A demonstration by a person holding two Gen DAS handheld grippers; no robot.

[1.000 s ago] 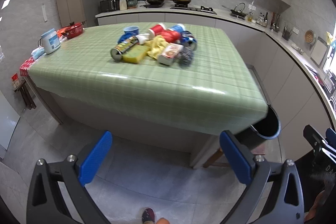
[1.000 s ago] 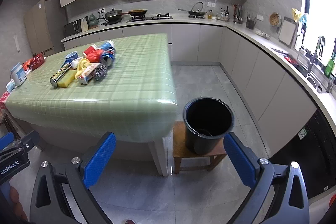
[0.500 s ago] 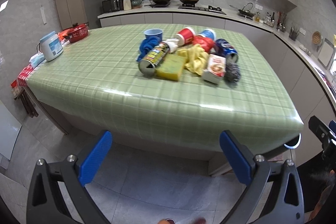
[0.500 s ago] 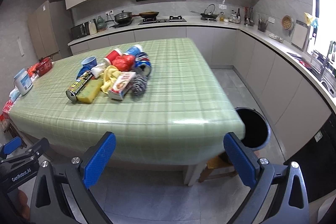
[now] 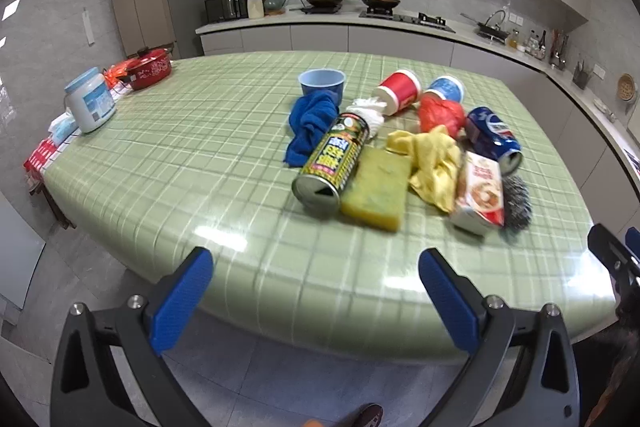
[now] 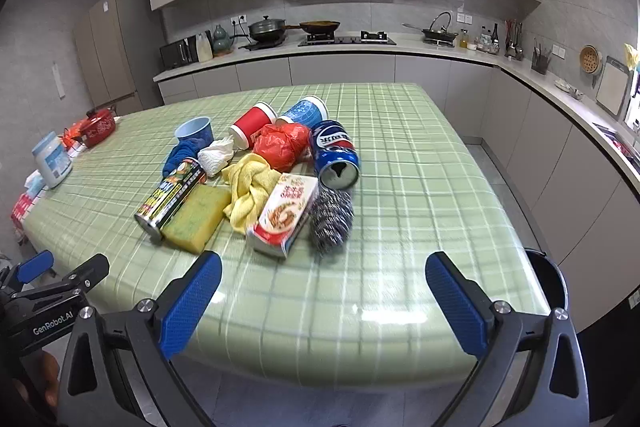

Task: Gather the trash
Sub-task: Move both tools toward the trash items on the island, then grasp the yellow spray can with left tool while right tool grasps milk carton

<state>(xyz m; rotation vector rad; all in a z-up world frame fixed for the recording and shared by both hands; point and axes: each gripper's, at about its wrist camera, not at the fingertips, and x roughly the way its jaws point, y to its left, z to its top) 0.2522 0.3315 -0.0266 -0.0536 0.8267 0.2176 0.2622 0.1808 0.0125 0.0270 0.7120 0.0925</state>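
Observation:
A pile of trash lies on the green checked table (image 5: 180,155): a yellow-black can (image 5: 332,163) on its side, a yellow sponge (image 5: 378,189), a yellow cloth (image 5: 434,161), a food carton (image 6: 286,213), a steel scourer (image 6: 332,219), a blue soda can (image 6: 334,153), a red bag (image 6: 282,143), red and blue paper cups (image 6: 254,123), a blue cloth (image 5: 310,123). My left gripper (image 5: 316,293) and right gripper (image 6: 320,301) are both open and empty, at the table's near edge, short of the pile.
A black bin (image 6: 550,279) stands beside the table's right corner, mostly hidden. A white jar (image 5: 90,99) and a red pot (image 5: 150,69) sit on the table's far left. Kitchen counters run along the back and right walls.
Both grippers have moved up and closer to the table; the pile looms larger and the bin has slid out of sight behind the table edge.

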